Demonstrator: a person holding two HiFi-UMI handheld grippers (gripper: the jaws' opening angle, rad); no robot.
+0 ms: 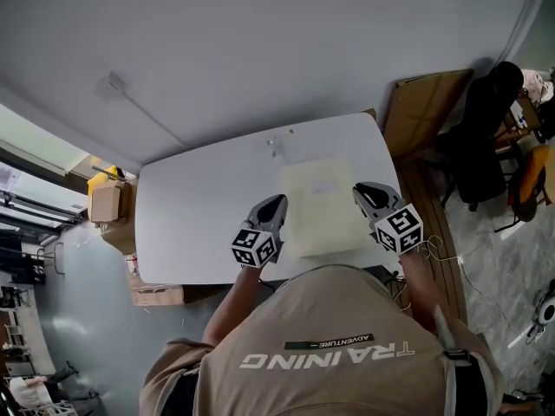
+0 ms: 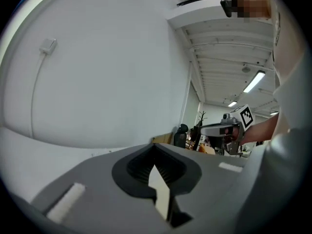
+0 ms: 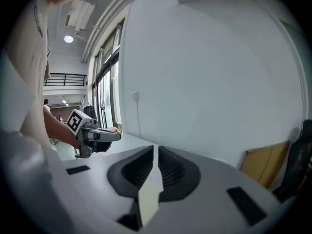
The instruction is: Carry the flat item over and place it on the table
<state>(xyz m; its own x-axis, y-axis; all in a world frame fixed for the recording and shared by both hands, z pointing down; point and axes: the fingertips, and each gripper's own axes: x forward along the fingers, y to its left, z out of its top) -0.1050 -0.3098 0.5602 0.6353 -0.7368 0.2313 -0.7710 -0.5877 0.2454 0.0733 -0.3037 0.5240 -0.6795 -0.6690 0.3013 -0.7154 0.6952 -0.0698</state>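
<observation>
One white table (image 1: 199,206), one pale sheet (image 1: 325,206) over it, left gripper (image 1: 276,204) and right gripper (image 1: 364,191) clamped on its edges.

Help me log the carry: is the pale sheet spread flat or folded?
Spread flat: the pale sheet stretches as one square between the left tongs and right tongs, each pinching an edge.

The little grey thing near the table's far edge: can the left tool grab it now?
Probably not yet. The left tool is shut on the pale sheet, and the right tool holds its other edge. Nothing on the table blocks the grey thing; the full grip does.
</observation>
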